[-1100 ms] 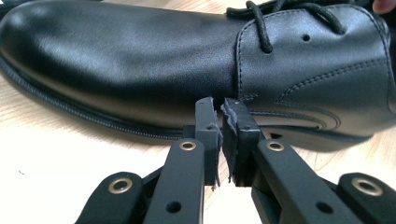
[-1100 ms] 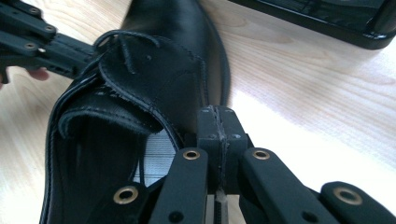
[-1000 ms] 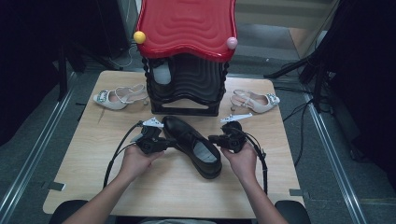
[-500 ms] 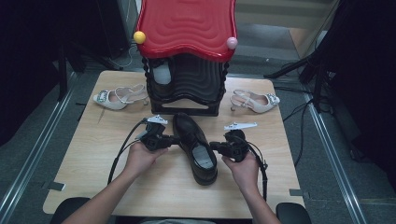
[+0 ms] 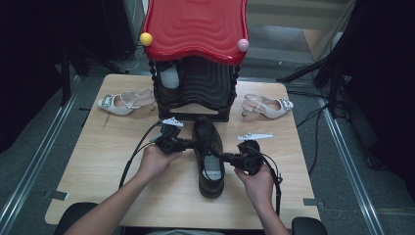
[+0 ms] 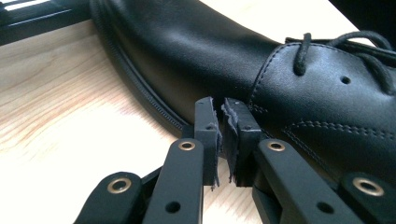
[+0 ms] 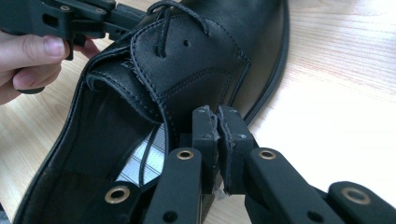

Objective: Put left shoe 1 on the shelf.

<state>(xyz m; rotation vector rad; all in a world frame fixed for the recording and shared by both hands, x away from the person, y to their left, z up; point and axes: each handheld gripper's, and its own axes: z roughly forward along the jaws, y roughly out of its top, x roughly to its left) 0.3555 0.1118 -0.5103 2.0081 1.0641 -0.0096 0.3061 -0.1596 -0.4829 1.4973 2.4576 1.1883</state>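
Change since the earlier frames: the black shoe (image 5: 209, 156) has swung from a slant to lie nearly straight, toe toward the rack, heel toward the person; both hands have shifted with it.

Left to right, high view:
- Pale slingback shoe (image 5: 125, 102), lying on the table (image 5: 107, 191) at the left of the rack, untouched.
- Left gripper (image 5: 188, 144), at the shoe's left flank near the laces. In the left gripper view its jaws stand almost together, tips against the leather just above the welt (image 6: 219, 116); nothing sits between them, so it nudges and grips nothing.
- Black shoe, laced, mid-table just in front of the rack, flat on its sole.
- Shoe rack (image 5: 195, 73), black tiers under a red wavy top, one pale item on an upper tier at the left.
- Right gripper (image 5: 225, 157), at the shoe's right flank by the opening. Its jaws have just eased apart a little yet stay narrow; in the right gripper view the tips rest at the quarter edge (image 7: 217, 122), and whether leather is pinched cannot be told.
- Second pale slingback (image 5: 266, 105), right of the rack, untouched.

Progress, as judged: the shoe is squared up and aimed at the rack; sliding or lifting it onto a tier is left, as are the two slingbacks.
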